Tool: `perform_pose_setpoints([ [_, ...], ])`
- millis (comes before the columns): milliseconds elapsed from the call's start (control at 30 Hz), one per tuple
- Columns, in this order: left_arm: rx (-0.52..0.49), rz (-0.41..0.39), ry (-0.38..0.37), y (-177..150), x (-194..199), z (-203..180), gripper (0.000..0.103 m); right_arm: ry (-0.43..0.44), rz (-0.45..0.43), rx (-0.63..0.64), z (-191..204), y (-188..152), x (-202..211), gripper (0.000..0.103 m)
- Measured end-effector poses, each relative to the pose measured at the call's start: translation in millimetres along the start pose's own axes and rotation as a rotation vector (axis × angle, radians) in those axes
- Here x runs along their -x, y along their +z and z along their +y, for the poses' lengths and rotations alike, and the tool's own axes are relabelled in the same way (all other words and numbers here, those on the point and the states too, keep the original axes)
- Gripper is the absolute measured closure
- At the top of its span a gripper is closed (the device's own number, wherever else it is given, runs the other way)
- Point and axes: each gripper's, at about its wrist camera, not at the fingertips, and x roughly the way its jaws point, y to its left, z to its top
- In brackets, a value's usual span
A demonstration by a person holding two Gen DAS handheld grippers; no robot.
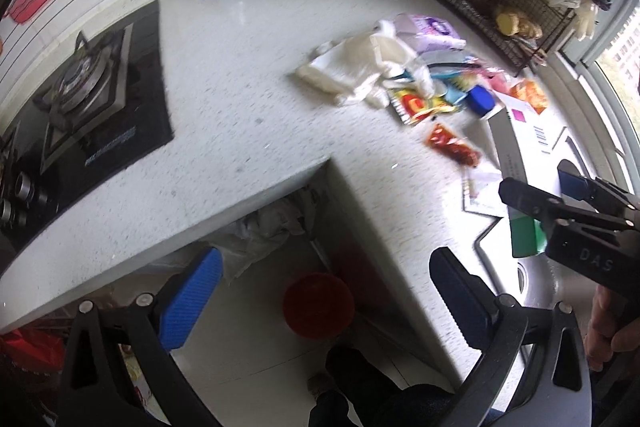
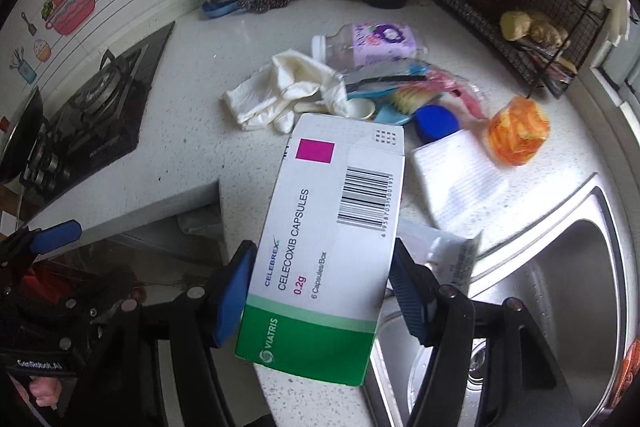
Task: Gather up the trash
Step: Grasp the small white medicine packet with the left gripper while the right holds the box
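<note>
The right gripper has its fingers closed on a white and green medicine box, one blue pad pressed to each long side, and the box is held above the edge of the tabletop next to the steel sink. In the left wrist view the same box shows at the right, clamped in that gripper. The left gripper has its fingers spread wide with nothing between them, above the floor in the corner of the tabletop, over a red bowl and a bin lined with a clear bag. The rest of the trash lies in a heap on the tabletop: white gloves, a purple bottle, a blue cap, an orange wrapper, a white cloth and a red sauce packet. A gas stove sits to the left
</note>
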Motion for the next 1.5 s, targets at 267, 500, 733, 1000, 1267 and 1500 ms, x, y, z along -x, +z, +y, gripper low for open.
perform_pose_setpoints([
  [267, -0.123, 0.004, -0.082, 33, -10, -69, 0.000, -0.093, -0.050, -0.107, -56, -10, 32, 0.040],
  [500, -0.251, 0.039, -0.138, 51, -33, -136, 0.000, -0.114, -0.022, -0.214, -107, -29, 31, 0.040],
  [733, -0.315, 0.101, -0.174, 55, -62, -181, 0.000, -0.115, 0.007, -0.287, -133, -45, 30, 0.040],
  [1000, -0.368, 0.157, -0.164, 60, -100, -217, 0.002, -0.112, 0.042, -0.345, -160, -58, 21, 0.041],
  [1267, -0.425, 0.187, -0.133, 54, -126, -245, 0.030, -0.095, 0.026, -0.340, -174, -55, 29, 0.040],
  [1500, -0.407, 0.214, -0.169, 45, -139, -256, 0.095, -0.082, 0.021, -0.333, -175, -53, 28, 0.040],
])
